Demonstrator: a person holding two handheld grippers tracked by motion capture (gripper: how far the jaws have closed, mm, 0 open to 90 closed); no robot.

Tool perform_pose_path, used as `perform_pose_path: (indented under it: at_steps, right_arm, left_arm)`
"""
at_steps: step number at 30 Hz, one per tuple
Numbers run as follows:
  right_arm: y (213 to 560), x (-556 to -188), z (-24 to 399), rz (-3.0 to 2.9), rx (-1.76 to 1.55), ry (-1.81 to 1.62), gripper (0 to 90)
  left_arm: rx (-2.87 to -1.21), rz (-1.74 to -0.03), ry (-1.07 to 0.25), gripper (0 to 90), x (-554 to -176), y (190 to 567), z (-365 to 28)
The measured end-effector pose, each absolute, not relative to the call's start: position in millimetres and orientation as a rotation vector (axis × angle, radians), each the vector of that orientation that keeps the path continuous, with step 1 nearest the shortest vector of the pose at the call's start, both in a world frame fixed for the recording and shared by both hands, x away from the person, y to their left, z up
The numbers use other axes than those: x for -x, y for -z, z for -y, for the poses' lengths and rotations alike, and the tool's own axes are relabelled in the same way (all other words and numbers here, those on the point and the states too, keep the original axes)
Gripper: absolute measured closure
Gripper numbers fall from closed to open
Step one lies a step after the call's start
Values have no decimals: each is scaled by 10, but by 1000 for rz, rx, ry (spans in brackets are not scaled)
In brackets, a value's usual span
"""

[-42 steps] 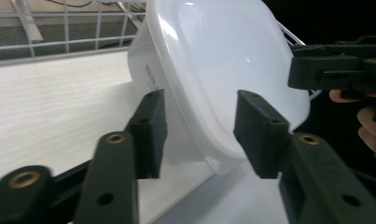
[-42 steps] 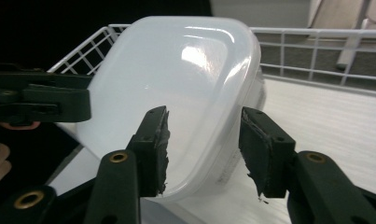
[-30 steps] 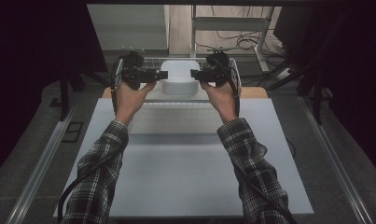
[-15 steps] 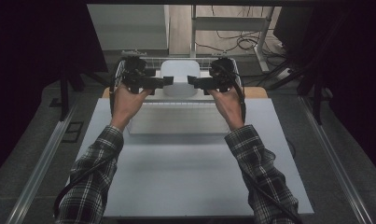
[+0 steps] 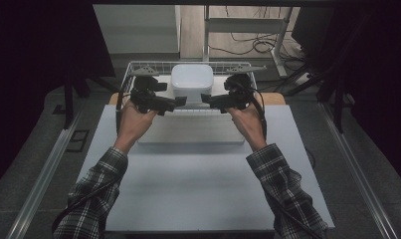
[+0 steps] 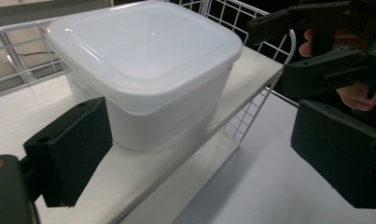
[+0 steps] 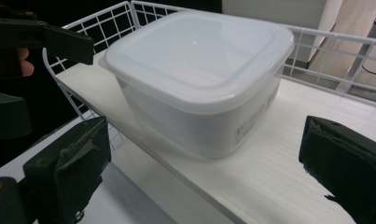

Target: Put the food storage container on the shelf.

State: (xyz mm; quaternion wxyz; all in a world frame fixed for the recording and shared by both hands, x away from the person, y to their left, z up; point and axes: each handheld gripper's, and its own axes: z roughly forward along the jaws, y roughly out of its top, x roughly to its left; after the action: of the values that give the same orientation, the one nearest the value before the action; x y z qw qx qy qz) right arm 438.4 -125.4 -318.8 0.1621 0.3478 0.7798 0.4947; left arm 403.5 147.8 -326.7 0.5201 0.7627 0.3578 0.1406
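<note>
A lidded white tub sits on a white shelf inside a wire basket at the surface's far edge. My left gripper and right gripper flank it, both wide open and holding nothing.

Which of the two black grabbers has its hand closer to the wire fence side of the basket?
Hard to pick: the left gripper and right gripper both sit at the wire basket's front edge, one on each side of the white lidded box, jaws open.
</note>
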Motion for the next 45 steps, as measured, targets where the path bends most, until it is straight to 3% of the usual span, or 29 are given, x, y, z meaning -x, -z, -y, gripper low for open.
perform_pose_path:
  at_steps: [26,45]
  right_arm:
    - [3345,-3968,1297,-2274,-833,-1410,19]
    - [3641,-3734,1390,-2321,-848,-1428,22]
  left_arm:
    - [-1874,-781,-327,39,-3626,3548,-1445]
    - [-1879,-782,-277,45,-3377,3922,-1473]
